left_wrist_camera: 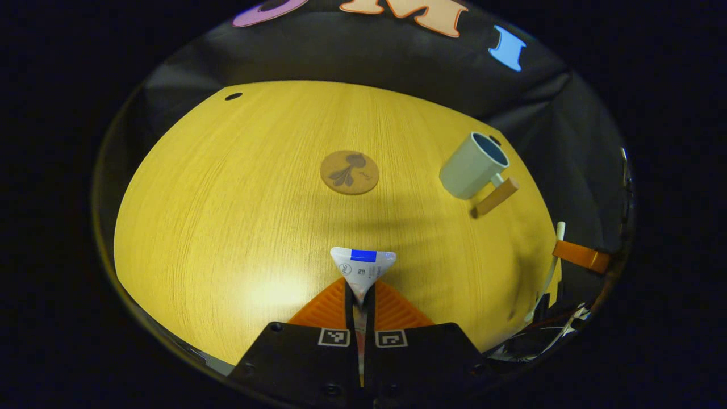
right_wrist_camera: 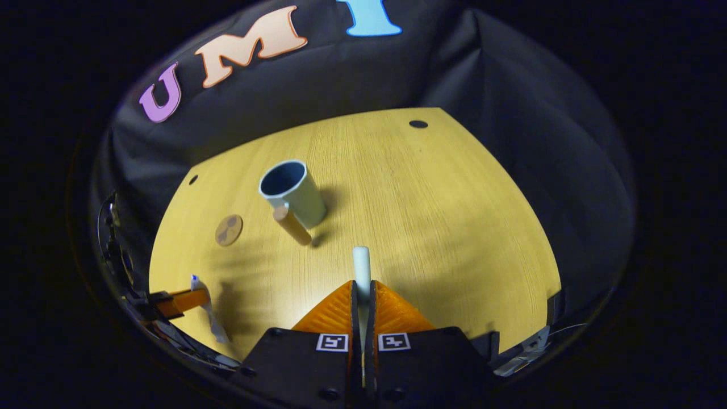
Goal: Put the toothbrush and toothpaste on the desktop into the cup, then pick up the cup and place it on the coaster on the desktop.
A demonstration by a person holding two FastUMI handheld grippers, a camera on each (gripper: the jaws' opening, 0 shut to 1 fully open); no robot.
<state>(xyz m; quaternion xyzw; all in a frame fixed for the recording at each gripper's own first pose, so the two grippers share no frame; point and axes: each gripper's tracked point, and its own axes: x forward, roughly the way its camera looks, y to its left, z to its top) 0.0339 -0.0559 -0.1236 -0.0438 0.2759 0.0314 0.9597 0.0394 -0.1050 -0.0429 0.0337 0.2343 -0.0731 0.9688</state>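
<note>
**Both grippers held their items above the table**

The left gripper [left_wrist_camera: 360, 295] was clamped on the toothpaste tube [left_wrist_camera: 363, 267], whose flat crimped end stuck out past the ribbed orange fingers. The right gripper [right_wrist_camera: 362, 301] pinched the white toothbrush [right_wrist_camera: 361, 264]; its bristles were hidden. The pale cup [right_wrist_camera: 292, 193] with its wooden handle stood far ahead on the wood-grain table [right_wrist_camera: 431, 227], the round coaster [right_wrist_camera: 229, 230] to its left.

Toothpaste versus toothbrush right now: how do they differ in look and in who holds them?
The toothpaste is a flat white tube with a blue band, pinched in the left gripper; the toothbrush is a slim plain white stick, pinched in the right gripper. Both are lifted off the table, neither yet in the cup.
</note>
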